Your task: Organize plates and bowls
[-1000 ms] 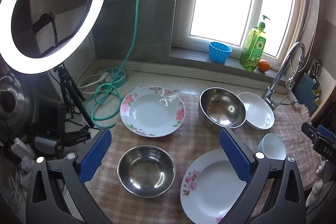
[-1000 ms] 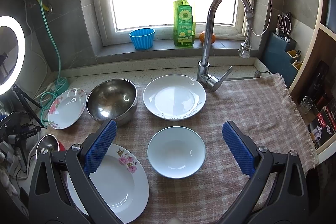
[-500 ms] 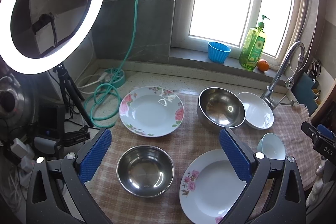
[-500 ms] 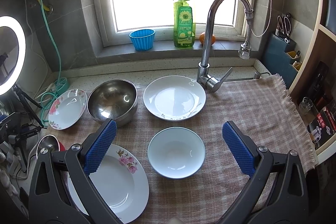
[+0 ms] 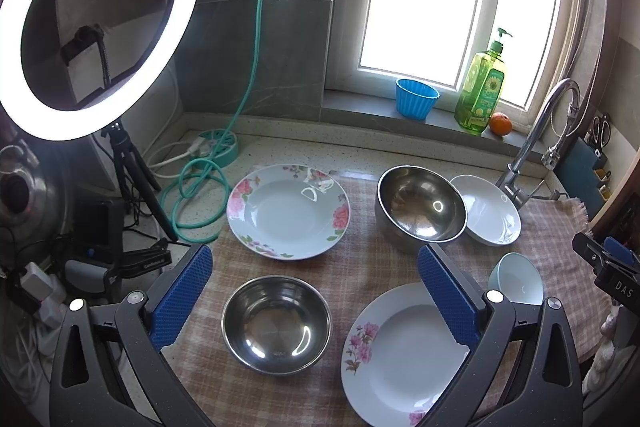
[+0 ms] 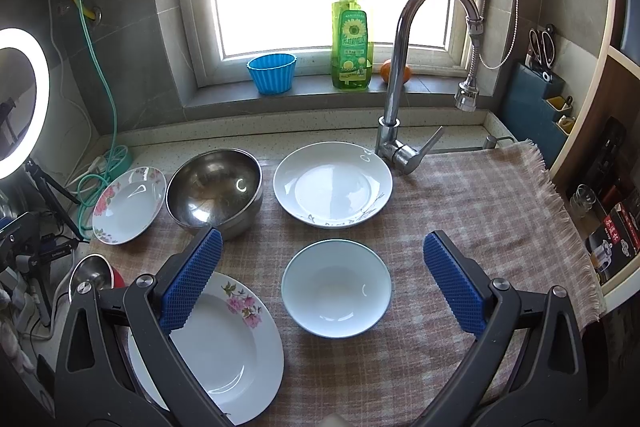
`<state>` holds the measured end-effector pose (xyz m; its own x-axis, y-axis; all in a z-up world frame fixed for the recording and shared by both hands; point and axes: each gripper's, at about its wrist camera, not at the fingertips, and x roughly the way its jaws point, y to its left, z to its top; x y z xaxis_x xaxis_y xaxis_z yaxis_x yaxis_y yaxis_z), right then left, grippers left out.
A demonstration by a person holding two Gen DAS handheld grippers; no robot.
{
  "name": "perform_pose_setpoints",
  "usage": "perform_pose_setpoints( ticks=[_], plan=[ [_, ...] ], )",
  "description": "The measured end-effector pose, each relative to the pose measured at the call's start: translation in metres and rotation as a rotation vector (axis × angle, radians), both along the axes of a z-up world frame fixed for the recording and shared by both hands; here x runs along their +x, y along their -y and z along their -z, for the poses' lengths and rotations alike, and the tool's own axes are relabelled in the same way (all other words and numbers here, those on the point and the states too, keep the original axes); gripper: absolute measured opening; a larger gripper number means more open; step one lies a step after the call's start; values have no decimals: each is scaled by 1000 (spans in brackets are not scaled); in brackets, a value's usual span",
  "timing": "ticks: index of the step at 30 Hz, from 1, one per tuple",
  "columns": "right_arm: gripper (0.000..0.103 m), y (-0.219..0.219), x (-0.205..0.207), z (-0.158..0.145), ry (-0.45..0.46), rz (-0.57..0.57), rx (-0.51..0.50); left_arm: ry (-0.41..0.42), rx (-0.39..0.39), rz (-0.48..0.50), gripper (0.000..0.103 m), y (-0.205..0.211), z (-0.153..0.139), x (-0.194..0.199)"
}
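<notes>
On a checked cloth [image 6: 472, 203] lie several dishes. In the left wrist view my open left gripper [image 5: 316, 263] hovers above a small steel bowl [image 5: 277, 323], with a floral plate [image 5: 288, 211] beyond it, a large steel bowl [image 5: 420, 207] at right, a second floral plate [image 5: 396, 355] at lower right. In the right wrist view my open right gripper [image 6: 320, 255] hangs over a pale blue-rimmed bowl [image 6: 336, 287]; a white plate [image 6: 332, 185] lies behind it, the large steel bowl [image 6: 214, 187] and floral plates [image 6: 128, 203] [image 6: 224, 351] to the left. Both grippers hold nothing.
A tall chrome faucet [image 6: 400, 75] stands at the back right. On the window sill are a blue cup [image 6: 272, 73], a green soap bottle [image 6: 350, 35] and an orange [image 5: 500, 124]. A ring light [image 5: 96, 19] on a tripod and a green hose [image 5: 200, 187] occupy the left.
Both views have shifted only slightly; the dishes stay where they were and both grippers remain open.
</notes>
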<state>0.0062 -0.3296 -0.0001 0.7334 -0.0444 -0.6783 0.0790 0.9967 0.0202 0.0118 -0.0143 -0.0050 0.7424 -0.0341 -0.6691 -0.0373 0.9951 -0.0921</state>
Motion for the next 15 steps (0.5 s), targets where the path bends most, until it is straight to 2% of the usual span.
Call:
perform_pose_setpoints(
  ticks=[8, 15],
  plan=[
    [103, 4, -3, 5, -21, -5, 2, -15, 0, 9, 102, 4, 4, -4],
    [103, 11, -6, 20, -73, -61, 25, -58, -33, 23, 101, 0, 14, -6]
  ],
)
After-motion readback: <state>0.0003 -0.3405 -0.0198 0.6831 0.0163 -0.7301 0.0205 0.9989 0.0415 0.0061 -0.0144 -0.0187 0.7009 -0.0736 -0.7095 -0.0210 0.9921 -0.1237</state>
